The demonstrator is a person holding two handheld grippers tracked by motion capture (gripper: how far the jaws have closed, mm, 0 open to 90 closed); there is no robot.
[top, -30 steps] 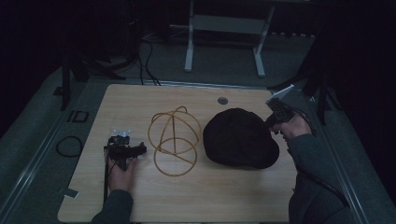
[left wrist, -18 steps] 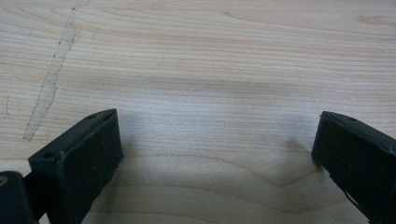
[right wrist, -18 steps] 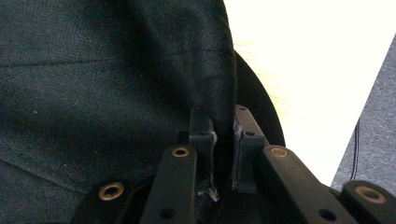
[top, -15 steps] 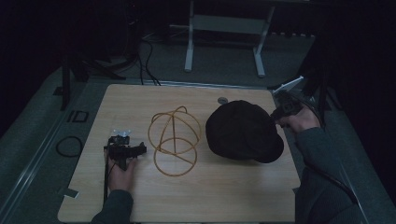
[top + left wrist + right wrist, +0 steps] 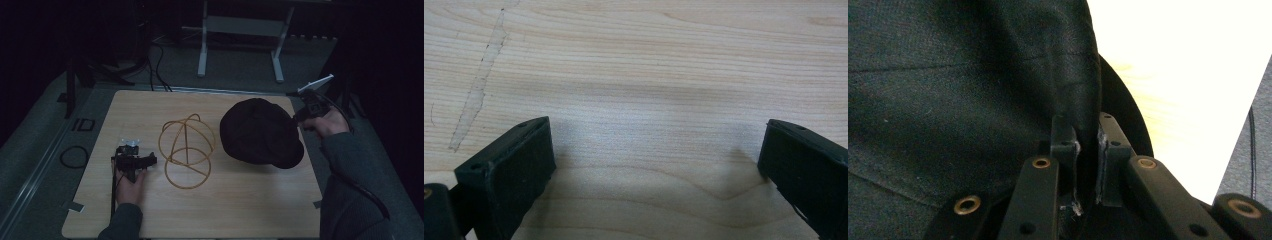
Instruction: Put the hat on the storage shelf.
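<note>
Nearest the person, at 7 o'clock on the desk (image 5: 240,210), the left gripper (image 5: 134,161) rests on the wood, unchanged from a second ago. In the left gripper view its fingers (image 5: 519,165) stand wide apart with only bare desk grain between them; nothing is held.

Just beyond, toward the desk centre, the wire hat frame (image 5: 186,150) sits upright on its ring base in the same place as before, with nothing on it.

At 3 o'clock the right gripper (image 5: 311,107) is clamped on the rim of the black cap (image 5: 260,132). The right gripper view shows its fingers (image 5: 1064,150) closed with the fabric edge pinched between the pads. Compared with a second ago, the right hand (image 5: 327,122) has risen, and the cap's right edge has lifted with it. The cap's left portion appears to lie on the desk, just right of the frame.

Judgement: the grip has held under lift, so the cap is now being carried clear of the desk. The probable next step is transfer leftward onto the frame. Risk: a one-edge grip lets the cap sag or drag.

Beyond the desk, at 12 o'clock, a metal stand (image 5: 240,30) occupies the floor.
</note>
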